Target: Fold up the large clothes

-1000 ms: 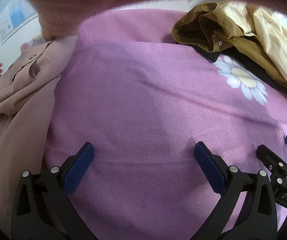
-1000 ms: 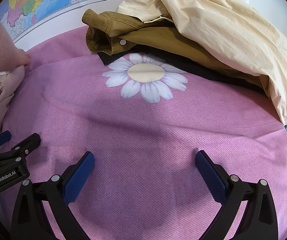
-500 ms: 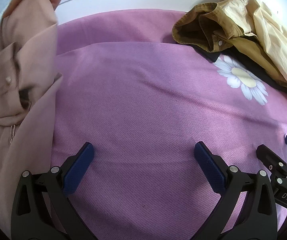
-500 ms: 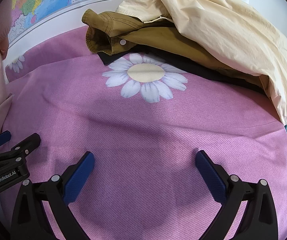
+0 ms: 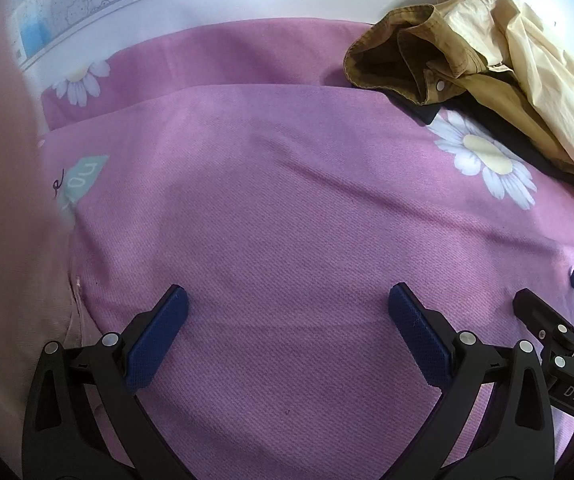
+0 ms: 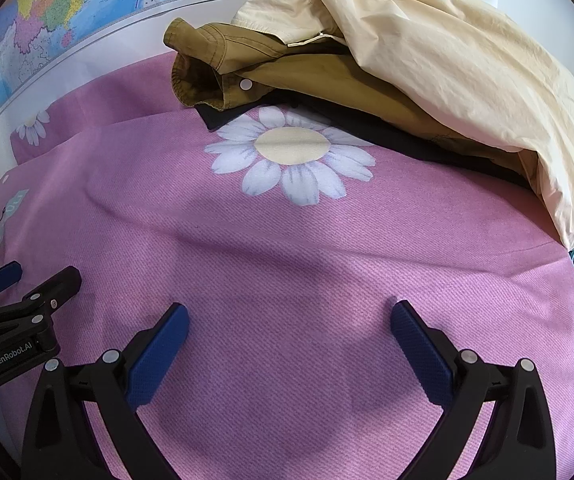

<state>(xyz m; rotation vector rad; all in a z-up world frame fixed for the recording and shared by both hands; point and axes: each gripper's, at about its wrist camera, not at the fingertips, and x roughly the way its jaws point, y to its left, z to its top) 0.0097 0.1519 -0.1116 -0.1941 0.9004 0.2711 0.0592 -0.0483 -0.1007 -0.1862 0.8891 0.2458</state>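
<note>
Nearby, crumpled cream jacket (image 6: pixel 447 80), perhaps cotton, atop woven pink cloth (image 6: pixel 287 264).

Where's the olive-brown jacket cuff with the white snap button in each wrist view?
Left wrist: the olive-brown jacket cuff sits upper right, its open end facing the camera, under the cream shirt.
Right wrist: the cuff sits upper centre-left, beneath the same cream shirt.
Shared landmark: the large white daisy print on the pink cloth, just below the cuff in both views.
</note>
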